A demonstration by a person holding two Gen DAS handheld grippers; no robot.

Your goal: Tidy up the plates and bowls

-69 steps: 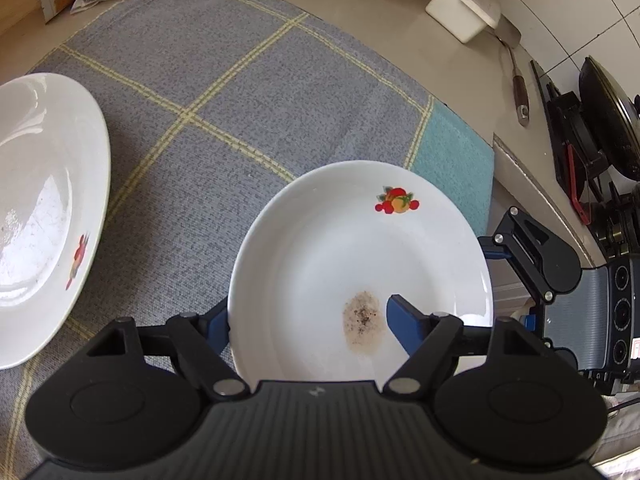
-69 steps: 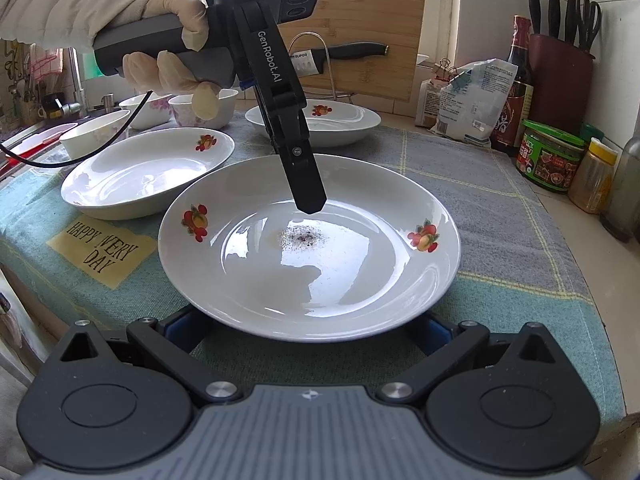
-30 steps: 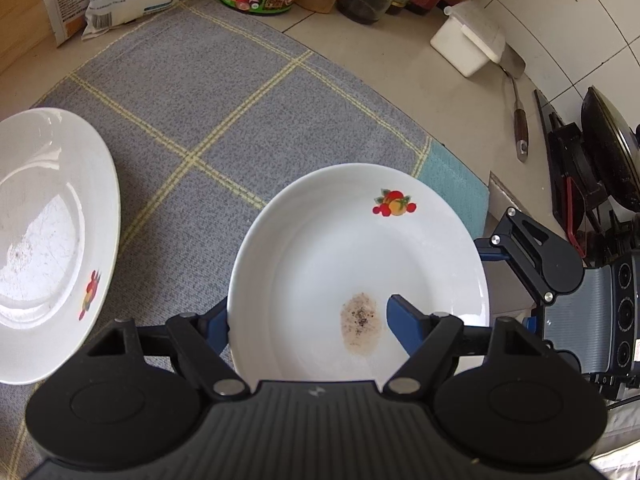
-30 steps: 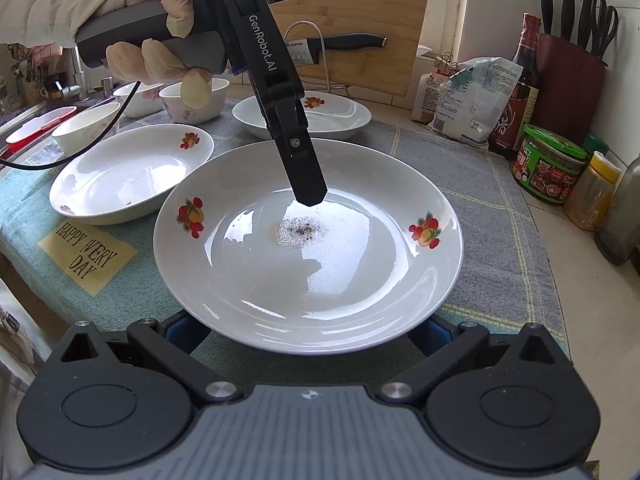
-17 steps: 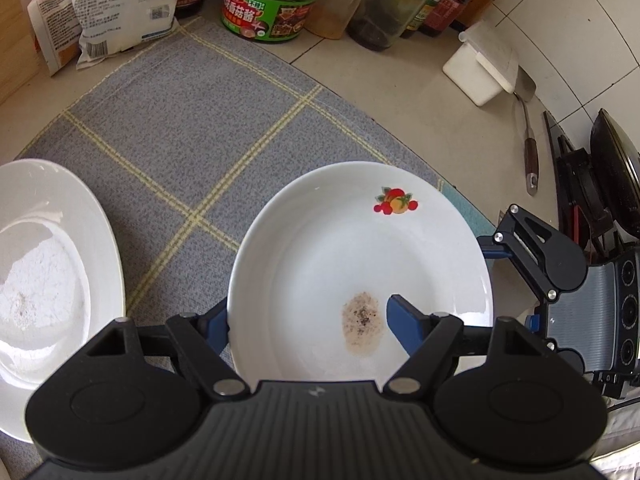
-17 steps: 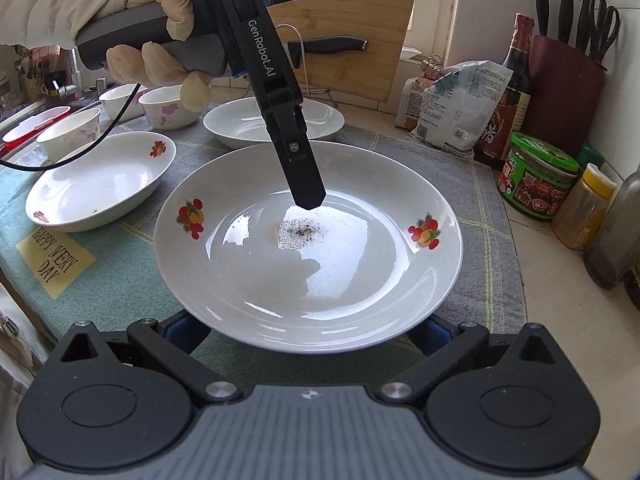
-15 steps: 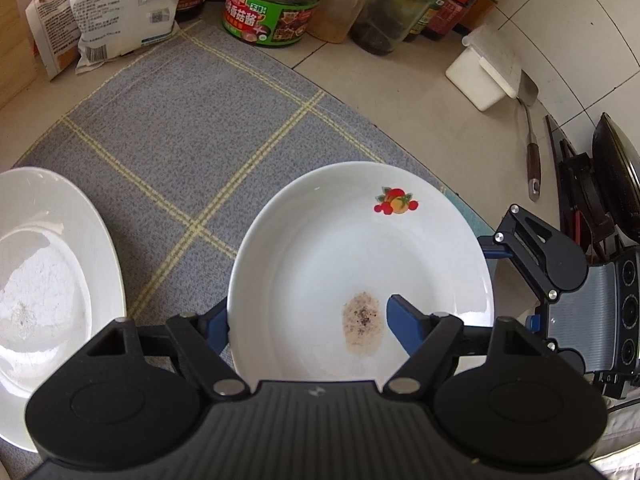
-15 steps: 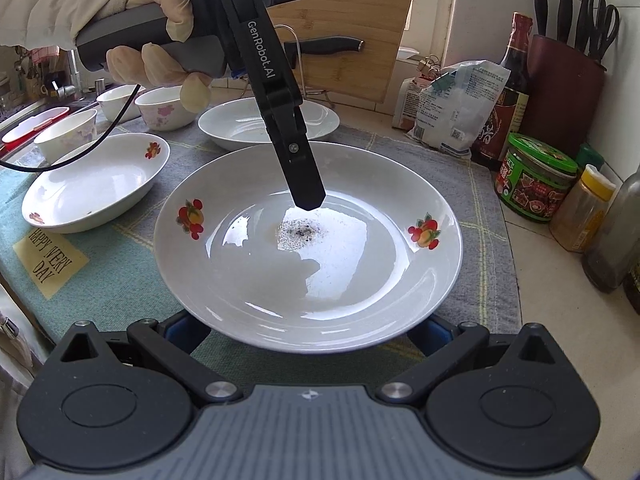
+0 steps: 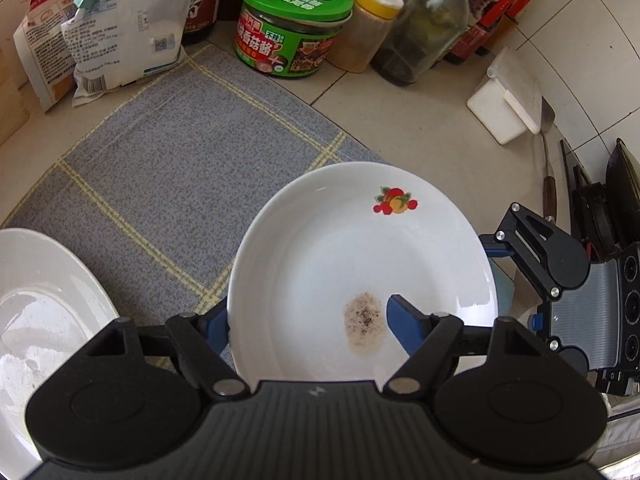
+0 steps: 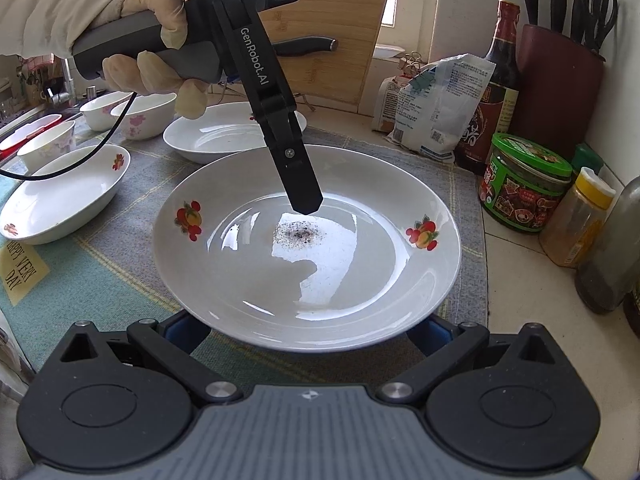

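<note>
The left claw (image 9: 308, 322) grips a plate (image 9: 360, 256) by its rim, one finger inside beside a peppery smear (image 9: 365, 323). The right claw (image 10: 306, 330) holds the plate's opposite rim. Beyond it sit two more plates and three bowls.

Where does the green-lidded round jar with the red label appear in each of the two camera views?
Left wrist view: the green-lidded round jar stands at top centre, beyond the grey checked cloth.
Right wrist view: the jar stands at the right, beside the yellow-capped spice jar.
Shared landmark: the white plate with fruit prints.
</note>
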